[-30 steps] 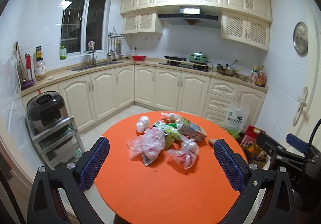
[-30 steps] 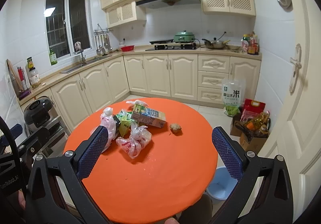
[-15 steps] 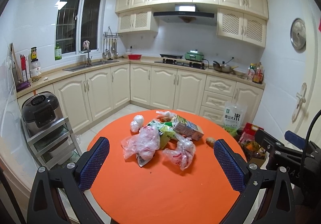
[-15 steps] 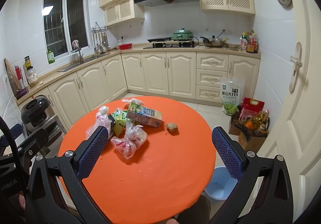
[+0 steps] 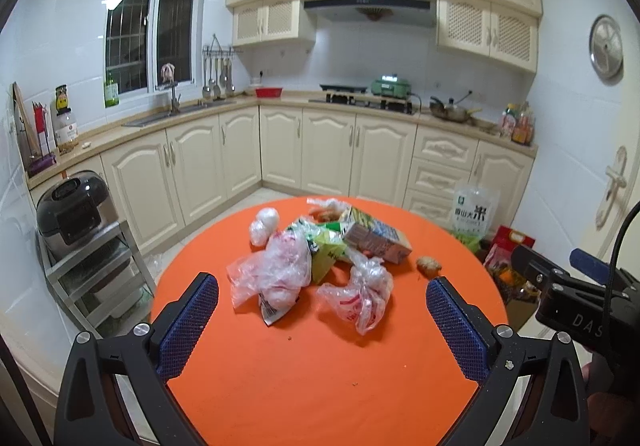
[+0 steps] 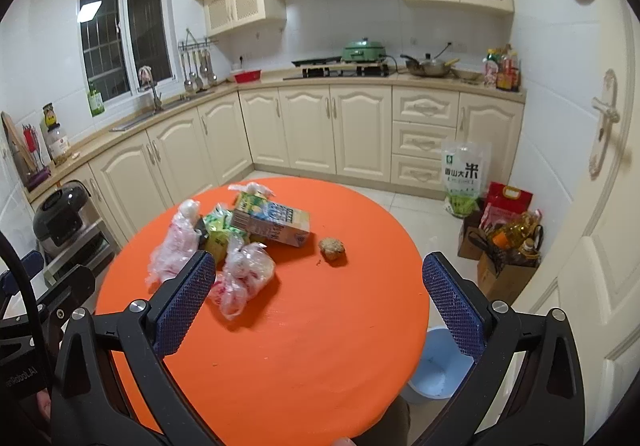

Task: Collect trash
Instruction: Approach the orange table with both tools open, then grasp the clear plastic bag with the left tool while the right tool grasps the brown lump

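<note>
Both the left gripper [image 5: 322, 320] and right gripper [image 6: 316, 304] hover spread wide and empty over the near edge of the orange table [image 6: 304, 358], the trash pile [image 5: 320, 254] untouched toward its far-left edge, nothing collected yet.

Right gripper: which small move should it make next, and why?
Probably move the right gripper forward and down to the nearest clear plastic bag. Its jaws are open and empty, the bag lies loose on the orange table, and the blue bin waits below.
</note>
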`<state>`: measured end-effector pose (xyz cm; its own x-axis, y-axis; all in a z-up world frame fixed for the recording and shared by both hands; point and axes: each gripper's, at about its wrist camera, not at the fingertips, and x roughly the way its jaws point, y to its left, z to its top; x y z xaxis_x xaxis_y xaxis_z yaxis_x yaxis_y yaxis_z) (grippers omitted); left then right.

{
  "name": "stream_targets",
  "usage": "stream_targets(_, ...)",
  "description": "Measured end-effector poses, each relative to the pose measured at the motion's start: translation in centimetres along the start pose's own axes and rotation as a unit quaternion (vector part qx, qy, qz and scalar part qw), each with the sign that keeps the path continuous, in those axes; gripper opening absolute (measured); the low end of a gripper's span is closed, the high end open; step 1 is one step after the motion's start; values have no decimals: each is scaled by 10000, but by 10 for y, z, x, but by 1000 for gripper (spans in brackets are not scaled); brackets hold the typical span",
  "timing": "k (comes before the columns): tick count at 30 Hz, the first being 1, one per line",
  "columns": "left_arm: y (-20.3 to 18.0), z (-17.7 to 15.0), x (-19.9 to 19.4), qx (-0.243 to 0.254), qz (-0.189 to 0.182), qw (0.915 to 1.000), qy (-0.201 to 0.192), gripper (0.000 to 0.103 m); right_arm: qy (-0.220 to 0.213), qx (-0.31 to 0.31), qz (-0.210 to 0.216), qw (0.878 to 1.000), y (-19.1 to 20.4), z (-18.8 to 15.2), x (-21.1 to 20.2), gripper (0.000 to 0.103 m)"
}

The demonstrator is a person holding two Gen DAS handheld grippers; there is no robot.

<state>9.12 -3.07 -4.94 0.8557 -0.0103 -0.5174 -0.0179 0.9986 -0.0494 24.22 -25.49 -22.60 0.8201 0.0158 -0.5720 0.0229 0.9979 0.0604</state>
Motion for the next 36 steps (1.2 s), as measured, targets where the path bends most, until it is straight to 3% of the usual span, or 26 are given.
stream_targets(10,-16,-2,75,117,24,9971,758,102,539,95,-2,9985,-28,-5,60,103)
stream_targets(21,-30,-6,163,343,38,9917,1239,102,1044,155,-67,9944,-43,-11,121,103)
stream_targets(29,-33,-7,215,430,150,9907,1280,102,1331,118,-78,9910,-46,-12,154,103)
stream_targets(36,-41,-5,212,657,337,9926,967,102,1450,121,-81,9893,-46,-9,171,103)
